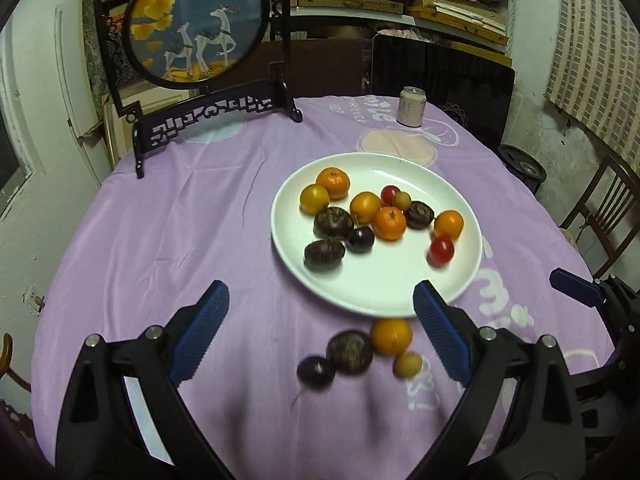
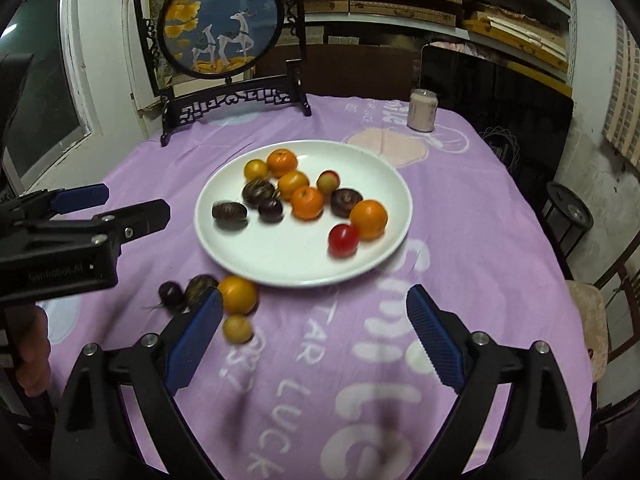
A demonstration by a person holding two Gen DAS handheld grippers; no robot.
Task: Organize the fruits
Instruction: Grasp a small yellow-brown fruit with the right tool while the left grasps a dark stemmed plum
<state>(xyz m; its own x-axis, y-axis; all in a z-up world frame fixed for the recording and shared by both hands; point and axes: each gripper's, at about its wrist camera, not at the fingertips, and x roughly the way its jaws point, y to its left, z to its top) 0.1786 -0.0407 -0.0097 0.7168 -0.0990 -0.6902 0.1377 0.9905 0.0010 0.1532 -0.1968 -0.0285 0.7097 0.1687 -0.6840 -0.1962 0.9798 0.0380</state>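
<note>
Lilac printed tablecloth (image 1: 168, 240) covered the round table below the left gripper (image 1: 320, 332), whose blue fingers (image 1: 202, 334) gaped wide, holding nothing. Four loose fruits (image 1: 352, 350) lay between them; the round white plate (image 1: 400, 292) of mixed fruit sat just beyond.

From the right gripper (image 2: 314, 336), equally wide and empty, the plate lay ahead, loose fruits by its left finger (image 2: 196, 338), a pale can (image 2: 422, 110) and shelves (image 2: 400, 12) beyond.

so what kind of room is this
Probably a lived-in home room used for dining and storage: a table under a purple printed cloth, a decorative deer screen, and shelves stacked with flat boxes.
</note>
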